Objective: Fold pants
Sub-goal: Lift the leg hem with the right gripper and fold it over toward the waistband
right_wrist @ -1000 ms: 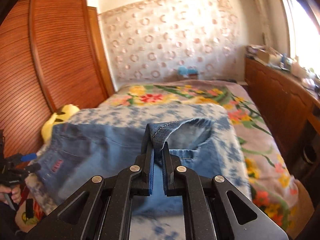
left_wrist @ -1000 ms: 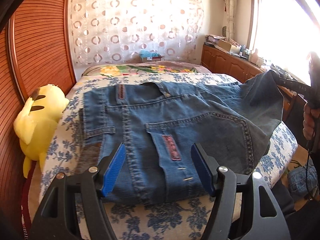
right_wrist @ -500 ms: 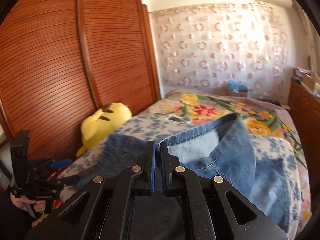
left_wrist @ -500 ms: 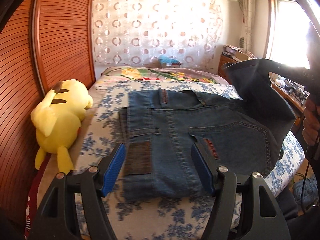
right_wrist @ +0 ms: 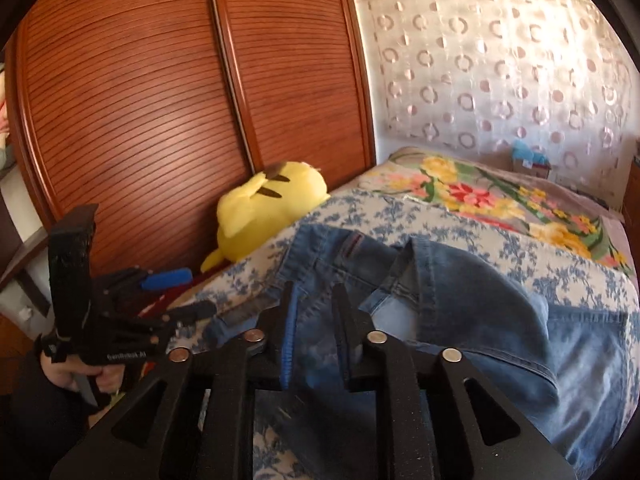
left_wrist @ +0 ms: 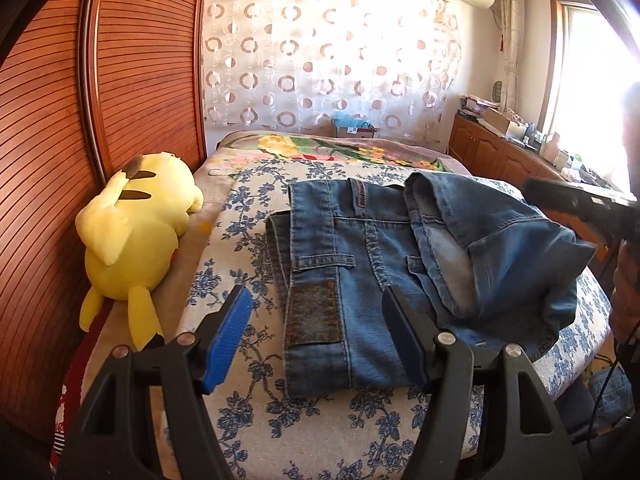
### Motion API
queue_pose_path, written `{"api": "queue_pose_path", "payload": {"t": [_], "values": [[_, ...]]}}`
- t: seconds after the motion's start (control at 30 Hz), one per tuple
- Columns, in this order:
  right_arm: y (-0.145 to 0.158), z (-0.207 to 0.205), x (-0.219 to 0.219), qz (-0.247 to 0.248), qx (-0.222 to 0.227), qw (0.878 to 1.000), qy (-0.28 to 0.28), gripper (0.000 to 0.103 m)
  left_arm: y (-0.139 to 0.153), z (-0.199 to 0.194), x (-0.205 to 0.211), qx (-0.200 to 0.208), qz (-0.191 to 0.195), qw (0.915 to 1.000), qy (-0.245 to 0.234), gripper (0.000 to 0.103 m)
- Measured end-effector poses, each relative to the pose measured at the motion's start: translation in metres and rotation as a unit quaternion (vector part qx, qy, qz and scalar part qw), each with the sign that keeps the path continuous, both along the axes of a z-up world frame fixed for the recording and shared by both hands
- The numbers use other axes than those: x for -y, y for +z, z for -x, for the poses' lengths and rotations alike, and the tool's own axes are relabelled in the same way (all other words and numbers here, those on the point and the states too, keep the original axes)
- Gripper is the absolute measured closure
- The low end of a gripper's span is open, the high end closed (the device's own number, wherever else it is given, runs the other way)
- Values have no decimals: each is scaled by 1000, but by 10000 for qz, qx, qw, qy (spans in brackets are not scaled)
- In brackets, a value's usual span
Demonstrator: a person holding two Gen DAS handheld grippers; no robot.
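Right tongs [right_wrist: 314, 332], jaws opening, release the folded-over leg of blue denim pants [left_wrist: 360, 272] on the floral bed [left_wrist: 248, 360]; left tongs [left_wrist: 316, 344], spread empty, hover nearer its left edge.

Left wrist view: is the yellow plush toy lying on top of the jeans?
No, the yellow plush toy lies beside the wardrobe, apart from the jeans.

Sunlit bedroom [left_wrist: 592, 92], slatted wooden wardrobe [left_wrist: 132, 80]
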State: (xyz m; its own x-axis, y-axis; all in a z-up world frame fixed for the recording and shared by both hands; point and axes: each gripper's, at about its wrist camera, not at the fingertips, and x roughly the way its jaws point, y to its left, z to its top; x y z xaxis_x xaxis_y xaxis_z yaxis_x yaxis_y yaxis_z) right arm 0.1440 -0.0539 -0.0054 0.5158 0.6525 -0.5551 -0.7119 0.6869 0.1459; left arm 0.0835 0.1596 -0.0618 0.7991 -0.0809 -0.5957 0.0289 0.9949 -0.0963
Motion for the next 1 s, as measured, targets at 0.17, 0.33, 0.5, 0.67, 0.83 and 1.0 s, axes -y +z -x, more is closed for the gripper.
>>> {"api": "queue_pose_path", "payload": {"t": [0.17,0.33,0.5,0.67,0.83,1.0], "values": [[-4,8,32,66,-21,9998,-208,74,-1,-9,15,-42,-46,9998,-164,35],[-21,2,68,286,37,9964,-797,72,2,-23,36,-79,-92,9991,-407,36],[-38,-3,107,271,7,9902,-1369,72,5,-38,64,-98,-81,9973,-718,36],[-44,-8,143,114,-28,9835,-1808,68,2,-55,96,-182,-80,9938,-1095,36],[-60,-16,163,299,-64,9775,-2087,67,-5,-70,120,-342,-83,9902,-1353,40],[-83,-24,169,603,-72,9725,-2248,67,-12,-74,135,-540,-4,9857,-1596,52]]}}
